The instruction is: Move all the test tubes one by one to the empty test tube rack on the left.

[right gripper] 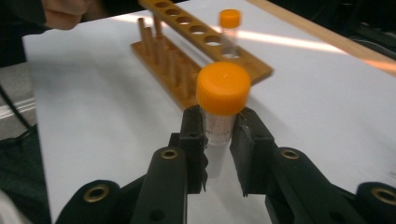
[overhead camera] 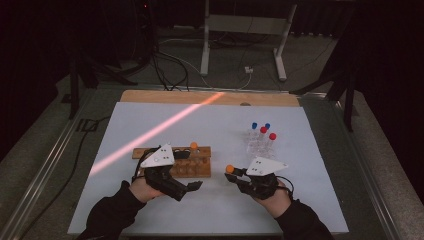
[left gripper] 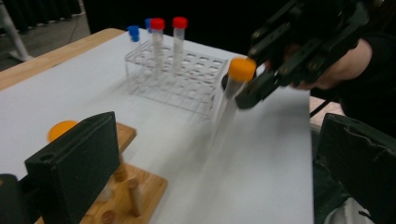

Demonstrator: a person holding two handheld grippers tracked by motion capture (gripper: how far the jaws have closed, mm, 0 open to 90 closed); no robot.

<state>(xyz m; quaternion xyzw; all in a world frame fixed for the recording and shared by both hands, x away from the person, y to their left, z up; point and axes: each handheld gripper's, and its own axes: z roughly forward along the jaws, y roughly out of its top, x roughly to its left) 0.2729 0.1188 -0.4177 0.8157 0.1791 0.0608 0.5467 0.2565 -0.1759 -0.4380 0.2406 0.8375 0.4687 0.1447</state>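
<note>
My right gripper (overhead camera: 235,175) is shut on a clear tube with an orange cap (overhead camera: 229,169), held upright just above the white mat, right of the wooden rack (overhead camera: 197,167). In the right gripper view the jaws (right gripper: 218,135) pinch the tube (right gripper: 219,130) right under its cap. The left gripper view shows the same tube (left gripper: 233,88) hanging from the right gripper (left gripper: 247,91). My left gripper (overhead camera: 190,187) lies by the wooden rack's near side, open, with nothing between its wide-apart jaws (left gripper: 219,140). Another orange-capped tube (overhead camera: 193,146) stands in the wooden rack.
A clear plastic rack (overhead camera: 260,145) with red-capped and blue-capped tubes stands at the right back of the mat. The wooden rack (right gripper: 201,42) has several vacant holes. A bright strip of light crosses the mat diagonally. Table legs and cables lie beyond the far edge.
</note>
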